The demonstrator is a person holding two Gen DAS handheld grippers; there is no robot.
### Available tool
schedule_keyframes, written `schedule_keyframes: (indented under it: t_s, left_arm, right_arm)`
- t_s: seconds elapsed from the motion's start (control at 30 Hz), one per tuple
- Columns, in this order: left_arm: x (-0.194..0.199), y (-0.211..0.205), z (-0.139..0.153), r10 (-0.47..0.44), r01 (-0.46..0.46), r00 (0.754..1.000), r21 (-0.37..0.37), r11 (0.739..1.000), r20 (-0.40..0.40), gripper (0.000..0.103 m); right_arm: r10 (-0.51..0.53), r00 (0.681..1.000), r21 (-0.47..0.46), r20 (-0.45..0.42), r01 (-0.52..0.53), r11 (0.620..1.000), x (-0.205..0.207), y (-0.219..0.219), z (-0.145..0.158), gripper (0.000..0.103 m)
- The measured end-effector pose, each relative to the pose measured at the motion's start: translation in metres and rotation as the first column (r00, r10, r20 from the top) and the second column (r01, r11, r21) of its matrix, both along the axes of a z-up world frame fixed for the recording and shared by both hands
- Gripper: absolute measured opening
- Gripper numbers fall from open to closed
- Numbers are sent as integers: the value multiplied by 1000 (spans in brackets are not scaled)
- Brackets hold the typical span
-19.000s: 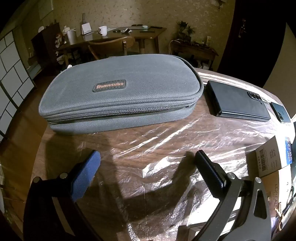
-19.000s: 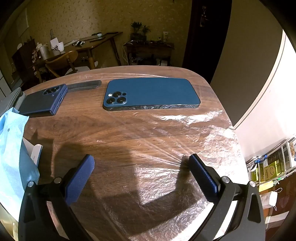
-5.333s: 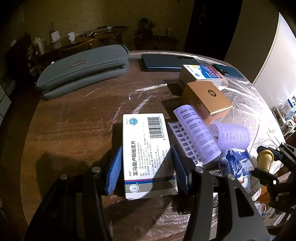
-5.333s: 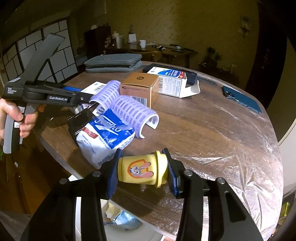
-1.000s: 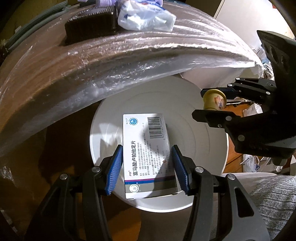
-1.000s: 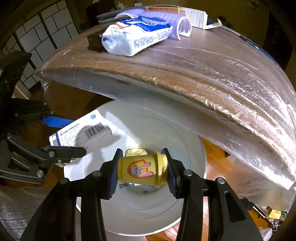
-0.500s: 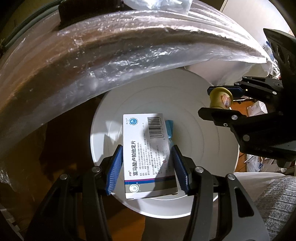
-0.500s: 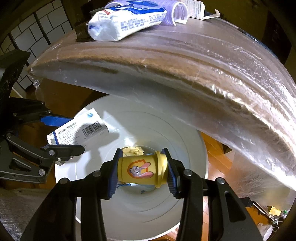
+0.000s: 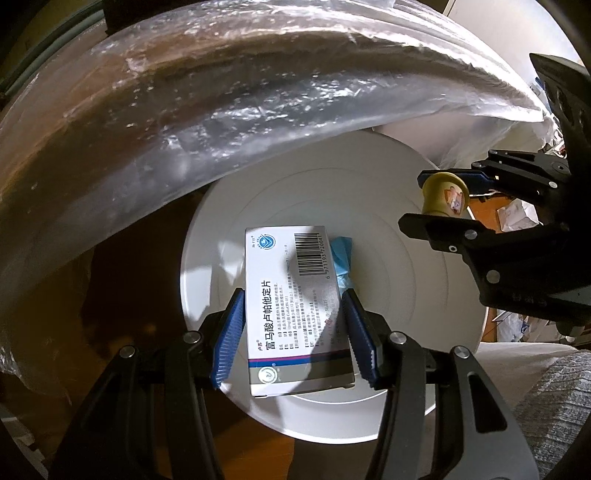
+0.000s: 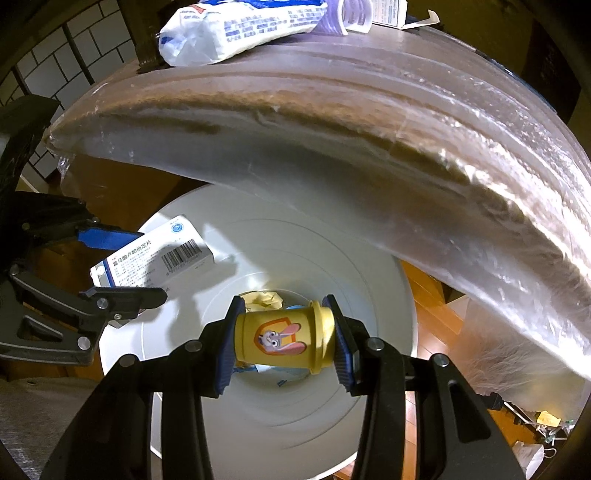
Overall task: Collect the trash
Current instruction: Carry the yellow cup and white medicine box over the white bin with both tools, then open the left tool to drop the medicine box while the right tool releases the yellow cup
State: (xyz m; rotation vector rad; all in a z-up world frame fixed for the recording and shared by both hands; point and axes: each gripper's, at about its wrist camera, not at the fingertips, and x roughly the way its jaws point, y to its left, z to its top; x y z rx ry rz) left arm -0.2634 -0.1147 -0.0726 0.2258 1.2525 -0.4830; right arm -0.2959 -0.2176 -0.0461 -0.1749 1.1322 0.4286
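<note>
My left gripper point(image 9: 293, 306) is shut on a white medicine box point(image 9: 291, 295) with a barcode and holds it over the open white trash bin point(image 9: 391, 288). My right gripper point(image 10: 282, 332) is shut on a small yellow cup point(image 10: 282, 341) with a rabbit picture, held over the same bin point(image 10: 332, 258). Each gripper shows in the other's view: the cup point(image 9: 445, 194) at the right, the box point(image 10: 155, 254) at the left. Crumpled yellow and blue trash point(image 10: 264, 299) lies at the bin's bottom.
The plastic-wrapped wooden table edge point(image 10: 332, 122) overhangs the bin's far side. A white and blue packet point(image 10: 236, 29) and a purple hair roller point(image 10: 349, 14) lie near the table's edge. Wooden floor point(image 10: 424, 295) shows to the bin's right.
Both grippers have sunk a little lower toward the bin, still holding the box and the cup. The table edge now fills more of both views.
</note>
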Motion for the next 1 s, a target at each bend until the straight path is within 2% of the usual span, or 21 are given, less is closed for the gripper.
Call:
schedule_keyframes:
  t_s: [0.23, 0.3, 0.33, 0.4, 0.53, 0.63, 0.77, 0.87, 0.9, 0.93, 1.0]
  left_arm:
    - [1, -2, 0, -4, 4, 1000, -3, 1000, 7, 54]
    - [1, -2, 3, -3, 3, 1000, -19, 1000, 12, 58]
    - [2, -1, 4, 4, -3, 1000, -23, 1000, 14, 68]
    - [0, 2, 7, 14, -13, 999, -36, 999, 32, 74]
    - [-1, 5, 12, 23, -22, 999, -40, 999, 36, 75]
    - [-1, 9, 20, 32, -30, 998, -47, 998, 52, 75]
    - [-9, 20, 47, 51, -43, 994, -83, 996, 101, 75]
    - [-8, 25, 73, 60, -41, 986, -122, 992, 154, 75]
    - [-9, 28, 85, 64, -38, 981, -142, 989, 182, 77]
    - [-9, 30, 96, 72, -39, 974, -154, 987, 215, 85]
    - [-7, 33, 112, 90, -48, 961, -161, 986, 263, 89]
  right_arm:
    - [2, 1000, 2, -2, -2, 1000, -1, -2, 0, 43]
    - [-9, 1000, 9, 3, 9, 1000, -2, -4, 2, 47]
    - [-13, 1000, 14, 3, 13, 1000, -1, -8, 5, 53]
    - [-22, 1000, 22, 9, 22, 1000, -1, -12, 9, 56]
    - [-36, 999, 28, 20, 35, 999, -2, -16, 13, 65]
    - [-55, 998, 43, 26, 54, 998, -4, -23, 22, 67]
    - [-67, 996, 68, 66, 62, 996, -12, -34, 47, 67]
    - [-68, 988, 87, 142, 56, 995, -17, -43, 81, 70]
    - [-61, 993, 130, 101, 48, 990, -13, -46, 87, 71]
    - [-65, 994, 159, 90, 50, 986, -11, -49, 91, 71]
    - [-70, 995, 201, 67, 56, 978, -8, -51, 99, 71]
